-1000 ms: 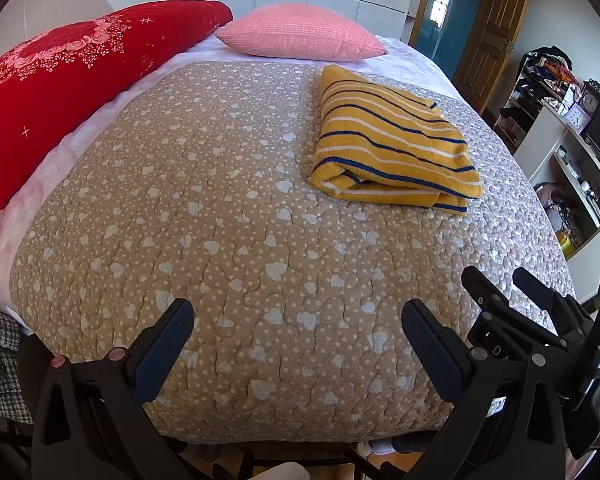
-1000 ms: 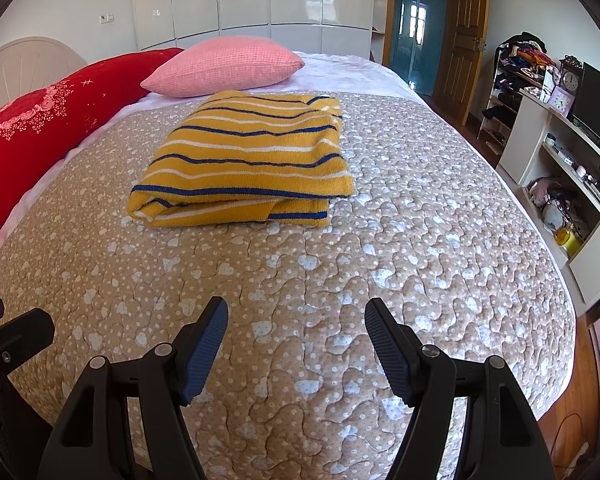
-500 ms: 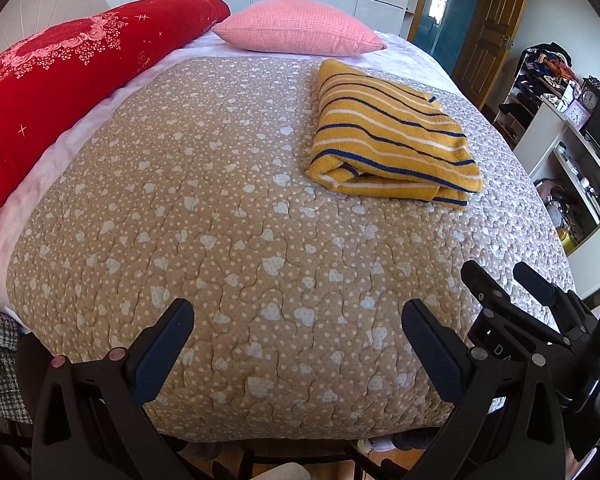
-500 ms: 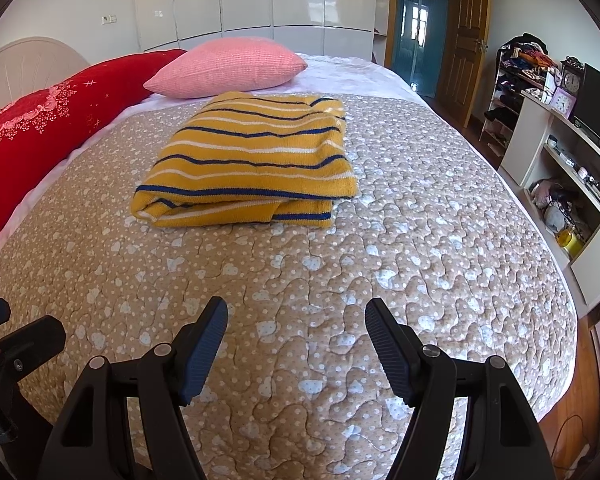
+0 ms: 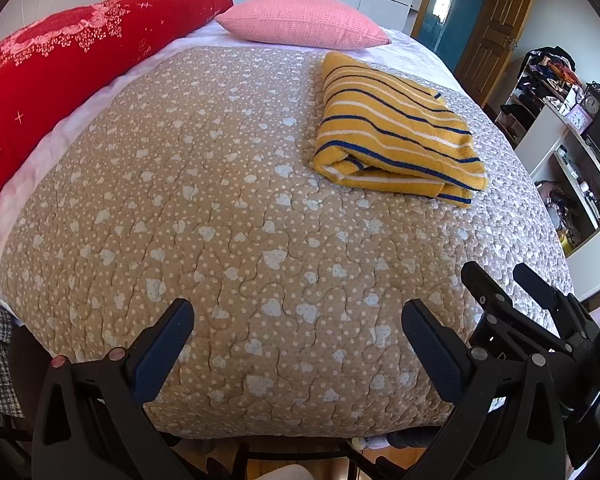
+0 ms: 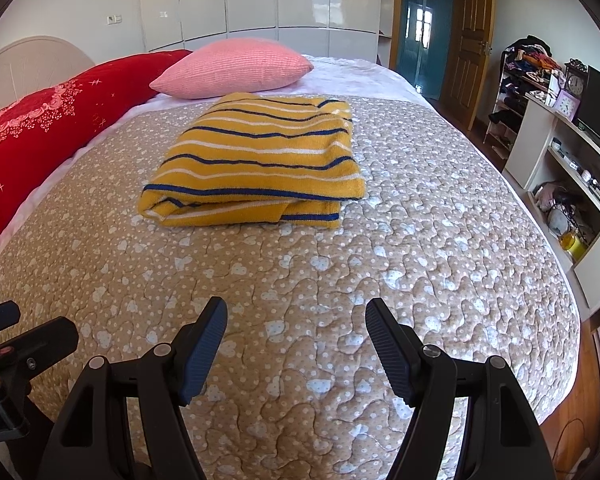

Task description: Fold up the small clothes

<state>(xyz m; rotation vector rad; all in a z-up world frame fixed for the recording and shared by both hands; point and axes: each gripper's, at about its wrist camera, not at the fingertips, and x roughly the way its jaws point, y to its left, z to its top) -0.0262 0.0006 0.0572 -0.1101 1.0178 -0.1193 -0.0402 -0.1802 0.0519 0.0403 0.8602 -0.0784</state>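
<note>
A yellow sweater with blue and white stripes [image 5: 396, 136] lies folded in a flat rectangle on the beige quilted bed cover [image 5: 228, 216], toward the far right. It also shows in the right wrist view [image 6: 260, 164], straight ahead. My left gripper [image 5: 298, 320] is open and empty over the near edge of the bed, well short of the sweater. My right gripper [image 6: 296, 320] is open and empty, also over the near part of the cover. The right gripper shows at the lower right of the left wrist view [image 5: 512, 284].
A pink pillow [image 6: 236, 68] and a long red cushion [image 6: 48, 120] lie at the head and left side of the bed. A white desk with shelves [image 6: 560, 156], a clock and a cluttered rack stand to the right. A wooden door is at the back right.
Both grippers have drawn back a little from the sweater, which looks slightly farther off. Both stay open and empty. The sweater has not moved.
</note>
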